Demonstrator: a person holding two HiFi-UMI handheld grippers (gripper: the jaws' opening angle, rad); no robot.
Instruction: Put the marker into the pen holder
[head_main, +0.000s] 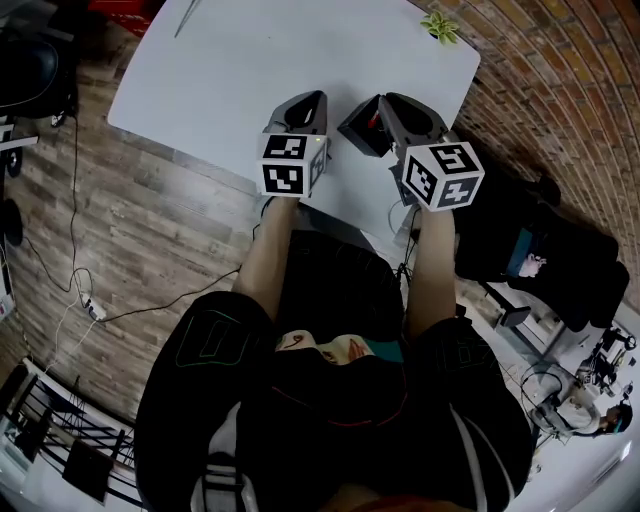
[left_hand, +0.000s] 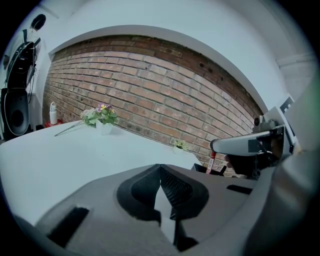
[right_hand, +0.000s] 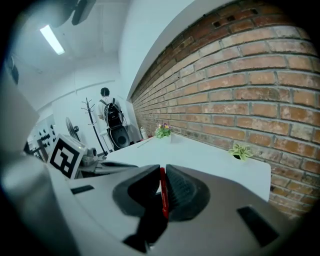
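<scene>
Op: While I hold both grippers over the table's (head_main: 250, 70) near edge, the right gripper (head_main: 386, 102) is clamped on the red marker (right_hand: 163, 195), pinched between its pads.
Eng: Left?
Op: Left gripper (head_main: 316, 98) closed, tips touching, nothing in it. Pen holder (head_main: 358, 130) sits just beside the right jaws, near that edge. Open white tabletop runs beyond to the plant (head_main: 441, 26) at the brick wall (head_main: 540, 90) corner.

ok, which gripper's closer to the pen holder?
Right. The right gripper, shut on the marker, sits beside the pen holder; the left gripper is apart, on its other side.
</scene>
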